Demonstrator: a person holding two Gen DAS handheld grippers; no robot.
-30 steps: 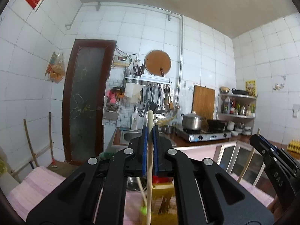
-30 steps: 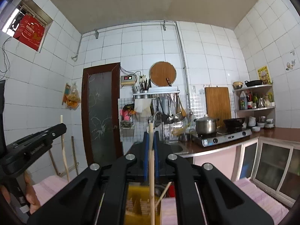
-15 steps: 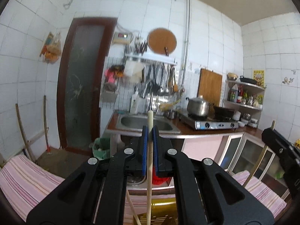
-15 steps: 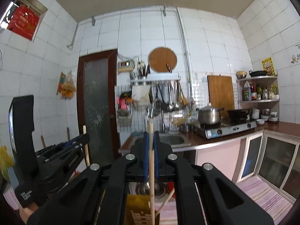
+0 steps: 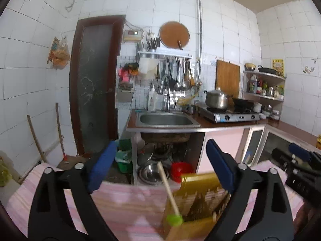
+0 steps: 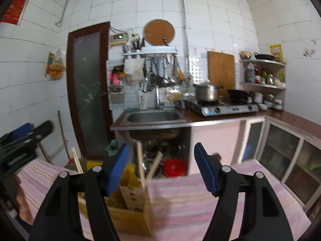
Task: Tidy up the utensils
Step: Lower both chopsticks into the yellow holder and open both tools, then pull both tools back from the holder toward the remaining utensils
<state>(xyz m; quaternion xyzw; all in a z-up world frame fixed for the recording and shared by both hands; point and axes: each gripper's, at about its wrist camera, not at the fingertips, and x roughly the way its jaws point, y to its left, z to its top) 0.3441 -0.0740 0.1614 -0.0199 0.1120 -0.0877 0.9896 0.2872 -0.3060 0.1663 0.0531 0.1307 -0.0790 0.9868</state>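
The left hand-held gripper (image 5: 160,168) has its jaws opening, the blue pads wide apart with nothing pressed between them. Just below and ahead of it a wooden stick with a green tip (image 5: 169,188) leans tilted, its green end at the near corner of the yellow utensil holder (image 5: 197,182), touching neither pad. The holder stands on the pink striped cloth (image 5: 124,202) that covers the worktop.

The right hand-held gripper (image 6: 161,167) also has its jaws opening, with a clear gap between the pads and nothing gripped. Wooden chopsticks (image 6: 140,165) stand tilted out of the same holder, just inside its left pad; another pair (image 6: 77,163) leans further left. Each hand-held gripper shows at the edge of the other's view, blurred.

Beyond the cloth's far edge, a red basin (image 5: 181,173) and metal bowls (image 5: 150,173) sit on the floor under the steel sink (image 5: 165,119). To the right, a lidded pot (image 5: 216,99) stands on a gas stove (image 5: 230,116). Ladles hang on a wall rack (image 5: 166,53) above the tap, and a dark-framed glass door (image 5: 94,84) stands at the left.
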